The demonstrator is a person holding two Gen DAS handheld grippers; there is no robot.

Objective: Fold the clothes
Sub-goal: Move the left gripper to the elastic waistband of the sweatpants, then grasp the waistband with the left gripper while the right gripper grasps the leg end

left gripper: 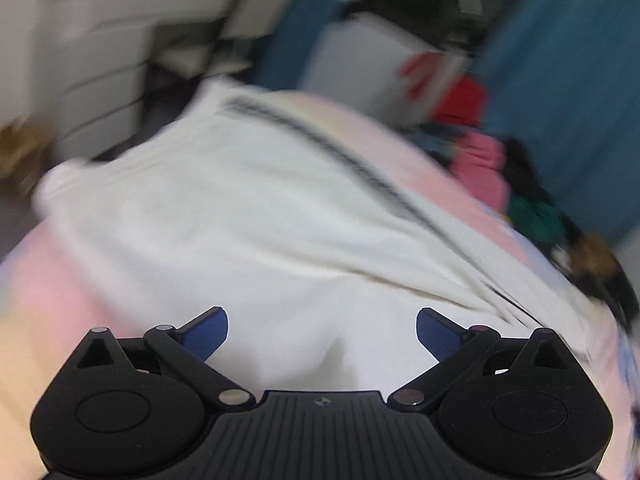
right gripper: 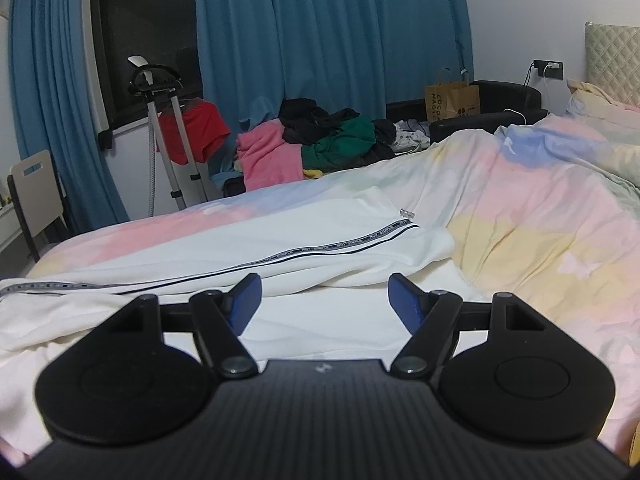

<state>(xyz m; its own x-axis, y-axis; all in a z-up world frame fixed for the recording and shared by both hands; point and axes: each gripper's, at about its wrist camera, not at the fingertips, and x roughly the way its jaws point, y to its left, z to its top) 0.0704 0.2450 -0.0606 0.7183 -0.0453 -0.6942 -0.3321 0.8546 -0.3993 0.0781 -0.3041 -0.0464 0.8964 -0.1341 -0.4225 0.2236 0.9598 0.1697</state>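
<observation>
White trousers lie spread across the bed. Left claw and right claw both hover over them, spread wide, pinching nothing.

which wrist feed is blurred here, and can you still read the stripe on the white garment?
Left wrist view: heavy motion blur, the white garment and its dark stripe smeared, only the left gripper sharp. Right wrist view: sharp, stripe lettering visible but too small to read, fisheye bowing the blue curtains; right gripper open.
</observation>
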